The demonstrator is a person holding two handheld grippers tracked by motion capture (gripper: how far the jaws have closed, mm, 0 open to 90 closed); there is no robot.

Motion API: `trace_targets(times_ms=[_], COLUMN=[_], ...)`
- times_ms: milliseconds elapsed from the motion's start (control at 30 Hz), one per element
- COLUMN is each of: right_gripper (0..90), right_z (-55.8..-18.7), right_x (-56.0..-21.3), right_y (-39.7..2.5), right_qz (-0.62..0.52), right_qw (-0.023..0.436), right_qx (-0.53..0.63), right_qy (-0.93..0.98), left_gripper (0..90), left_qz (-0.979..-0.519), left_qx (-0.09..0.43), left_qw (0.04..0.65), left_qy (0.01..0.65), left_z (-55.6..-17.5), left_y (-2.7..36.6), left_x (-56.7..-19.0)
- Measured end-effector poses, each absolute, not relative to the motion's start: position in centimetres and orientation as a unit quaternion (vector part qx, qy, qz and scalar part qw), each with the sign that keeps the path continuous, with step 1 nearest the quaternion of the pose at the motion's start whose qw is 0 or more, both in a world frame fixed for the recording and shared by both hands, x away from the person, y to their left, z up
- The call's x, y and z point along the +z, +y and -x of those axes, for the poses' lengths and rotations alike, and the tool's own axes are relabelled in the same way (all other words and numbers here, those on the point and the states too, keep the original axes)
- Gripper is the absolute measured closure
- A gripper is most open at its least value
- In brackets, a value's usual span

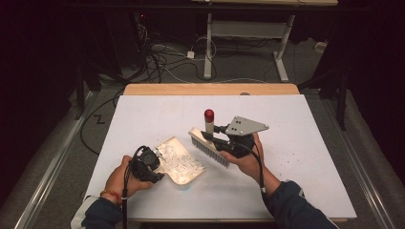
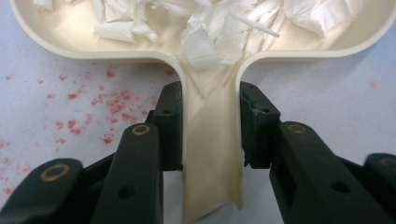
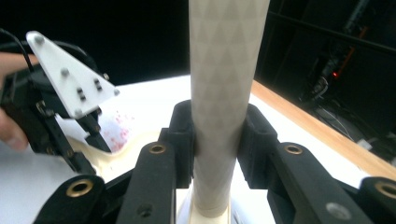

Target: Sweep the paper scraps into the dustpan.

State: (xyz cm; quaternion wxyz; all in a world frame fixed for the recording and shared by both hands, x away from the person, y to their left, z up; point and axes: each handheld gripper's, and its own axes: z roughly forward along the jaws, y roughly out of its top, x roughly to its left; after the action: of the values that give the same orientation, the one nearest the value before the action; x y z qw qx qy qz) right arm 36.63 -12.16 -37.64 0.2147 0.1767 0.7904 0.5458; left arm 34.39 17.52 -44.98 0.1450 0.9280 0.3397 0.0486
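A cream dustpan lies on the white table, and white paper scraps are piled in it. My left gripper is shut on the dustpan's handle, one jaw pressed to each side. The scraps heap up just past the jaws. My right gripper is shut on the cream, red-tipped handle of a brush. The bristles point down beside the pan's right edge. The handle stands upright between the right jaws, and the left gripper shows at the left.
Red specks dot the white table to the left of the dustpan handle. The table's wooden far edge runs along the back. Cables and a desk frame stand on the floor beyond it.
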Motion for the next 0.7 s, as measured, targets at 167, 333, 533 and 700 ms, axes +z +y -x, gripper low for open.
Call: trace_targets(times_ms=[167,333,533,700], right_gripper=[70.7,70.7,70.7,70.7], right_z=[-35.4,-33.9,-32.9,-32.9], right_x=[-38.5,-39.4,-39.0,-38.5], right_y=[-12.9,-11.1,-9.1,-8.6], right_qz=[-0.174,-0.144,-0.118,-0.109], right_qw=[0.202,0.173,0.17,0.176], right_qx=[0.541,0.526,0.535,0.533], right_qy=[0.798,0.82,0.819,0.82], left_gripper=[63.0,63.1,63.1,63.1], left_qz=[-0.928,-0.928,-0.928,-0.929], left_qx=[0.053,0.054,0.052,0.051], left_qw=[0.14,0.14,0.142,0.142], left_qy=[0.34,0.341,0.339,0.337], left_z=[-34.3,-34.1,-34.1,-33.9], left_y=[17.4,17.4,17.5,17.7], left_x=[-45.0,-45.0,-45.0,-45.0])
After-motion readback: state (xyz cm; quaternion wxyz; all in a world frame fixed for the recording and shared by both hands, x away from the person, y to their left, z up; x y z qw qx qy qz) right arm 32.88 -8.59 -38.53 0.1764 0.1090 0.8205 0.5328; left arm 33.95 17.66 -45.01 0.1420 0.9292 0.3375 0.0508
